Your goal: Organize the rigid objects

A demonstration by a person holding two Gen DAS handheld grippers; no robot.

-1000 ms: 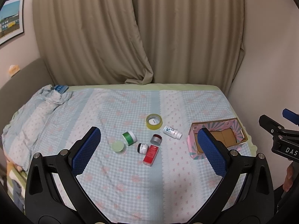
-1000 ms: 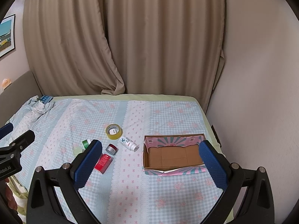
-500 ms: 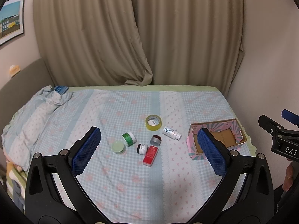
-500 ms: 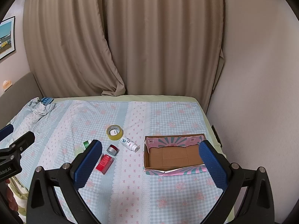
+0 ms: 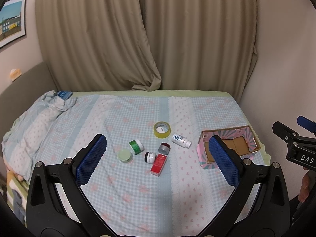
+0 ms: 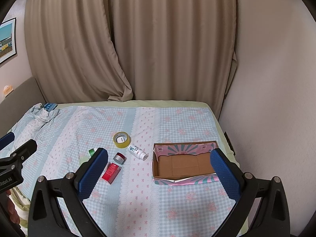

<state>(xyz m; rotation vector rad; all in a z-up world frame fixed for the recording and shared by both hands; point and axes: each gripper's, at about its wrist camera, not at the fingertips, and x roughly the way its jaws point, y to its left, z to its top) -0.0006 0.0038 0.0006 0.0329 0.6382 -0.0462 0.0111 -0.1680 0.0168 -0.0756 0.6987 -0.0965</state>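
Note:
On the checked bedspread lie a yellow tape roll point(image 5: 162, 129), a white bottle point(image 5: 181, 140) on its side, a green jar point(image 5: 136, 146), a pale green lid point(image 5: 124, 155), a silver jar point(image 5: 164, 148), a black-capped white jar point(image 5: 150, 156) and a red box point(image 5: 158, 164). An open pink cardboard box point(image 6: 184, 163), empty, stands to their right. My left gripper point(image 5: 158, 164) is open and empty, held above the bed short of the objects. My right gripper point(image 6: 158, 169) is open and empty, short of the cardboard box. The tape roll point(image 6: 121, 139), bottle point(image 6: 137, 152) and red box point(image 6: 111, 173) show in the right wrist view too.
A rumpled blanket point(image 5: 37, 122) lies along the bed's left side. Beige curtains point(image 5: 146, 39) hang behind the bed. A wall point(image 6: 276, 98) runs close along the bed's right edge. A framed picture point(image 5: 11, 19) hangs on the left wall.
Both views have shifted slightly; the objects sit a little lower and nearer in the frames. Nothing on the bed has moved and both grippers stay open.

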